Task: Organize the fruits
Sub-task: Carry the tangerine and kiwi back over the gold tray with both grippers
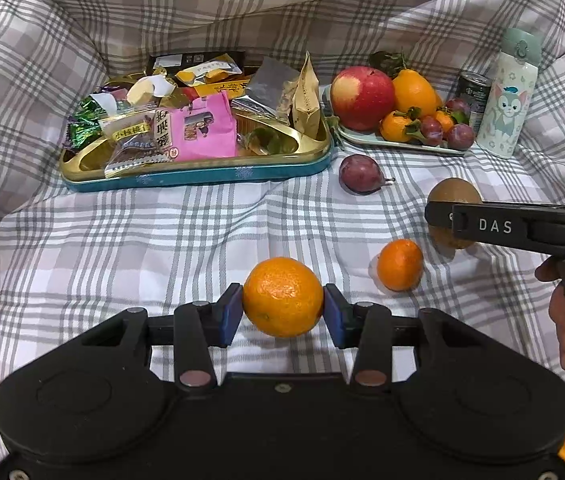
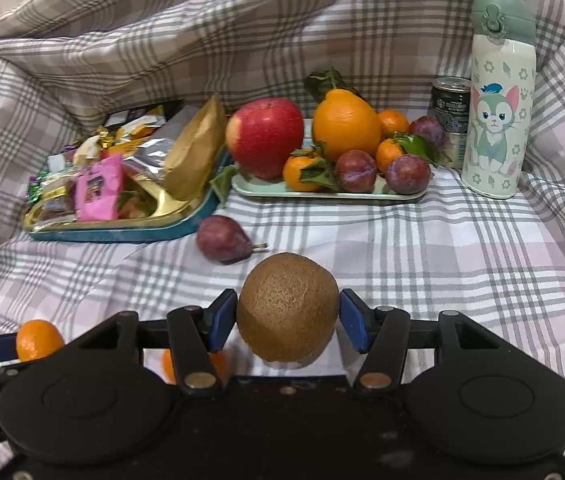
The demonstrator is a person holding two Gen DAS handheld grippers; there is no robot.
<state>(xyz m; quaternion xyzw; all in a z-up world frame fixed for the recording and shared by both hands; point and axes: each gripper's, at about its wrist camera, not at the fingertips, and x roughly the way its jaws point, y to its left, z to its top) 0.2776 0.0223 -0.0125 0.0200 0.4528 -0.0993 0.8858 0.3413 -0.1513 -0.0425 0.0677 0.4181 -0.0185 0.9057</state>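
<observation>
step: we've got both fruits picked | left hand-held gripper (image 1: 282, 312) clamped on a mandarin (image 1: 282, 297) | right hand-held gripper (image 2: 288, 320) gripping a kiwi (image 2: 287, 307) | both just above the bedsheet (image 1: 162, 240) | next: probably carry them to the fruit tray (image 2: 258, 191), place gently

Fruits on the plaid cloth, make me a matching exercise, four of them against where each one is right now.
1 kiwi
2 large mandarin
3 red apple
4 lone plum

A on the pale tray
B between the right gripper's pads
C loose on the cloth
D between the left gripper's pads

Pairs: 1-B, 2-D, 3-A, 4-C
</observation>
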